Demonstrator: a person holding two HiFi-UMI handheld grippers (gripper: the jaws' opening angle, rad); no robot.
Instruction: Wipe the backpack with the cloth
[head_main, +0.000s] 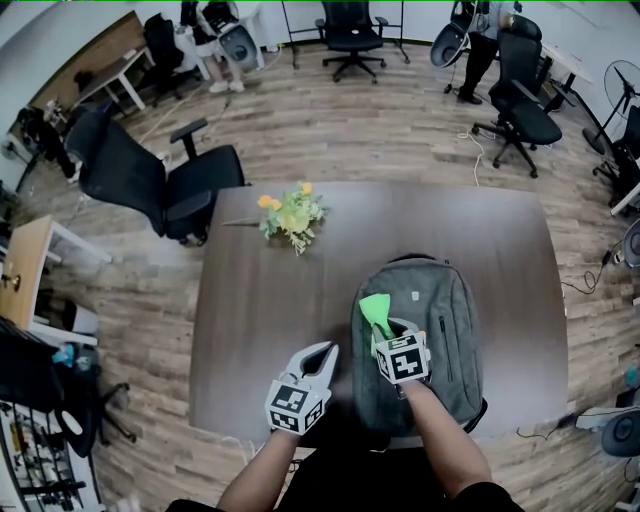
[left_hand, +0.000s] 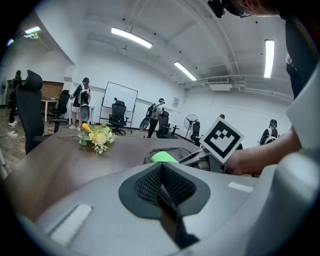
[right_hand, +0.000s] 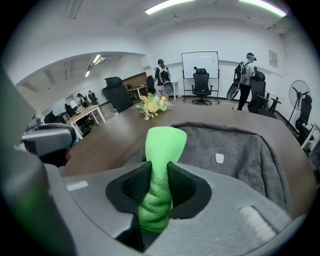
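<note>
Snugly within right gripper, cloth above backpack.

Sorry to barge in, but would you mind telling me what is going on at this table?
A person holds a hand-held gripper in each hand at a brown table. The right hand-held gripper is clamped on a green cloth, held over the grey backpack that lies flat on the table; I cannot tell whether the cloth touches it. The left hand-held gripper is shut and empty, to the backpack's left. Yellow flowers lie further back.
</note>
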